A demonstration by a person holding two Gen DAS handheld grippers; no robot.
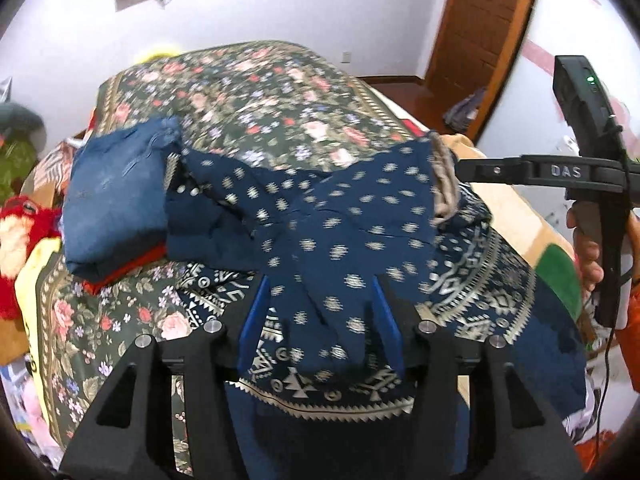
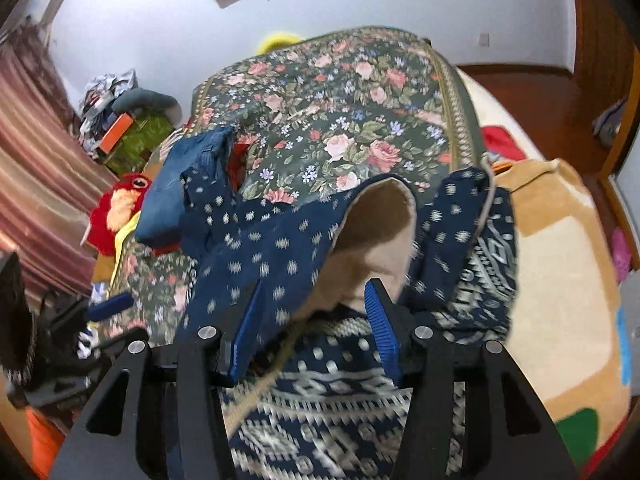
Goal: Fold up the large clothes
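Note:
A large navy garment with pale motifs and a patterned hem lies spread on the bed. My left gripper hovers low over its near edge. Its blue pads stand apart, with a loose fold of navy cloth lying between them and not pinched. My right gripper is over the same garment, where the tan lining is turned up. Its pads are also apart, with cloth between them unpressed. In the left wrist view, the right gripper's black fingers reach in from the right beside the tan edge.
A floral bedcover spans the bed, with a tan blanket on its right side. A folded blue denim piece lies on something red at the left. A red plush toy sits off the bed's left edge. A hand holds the right tool.

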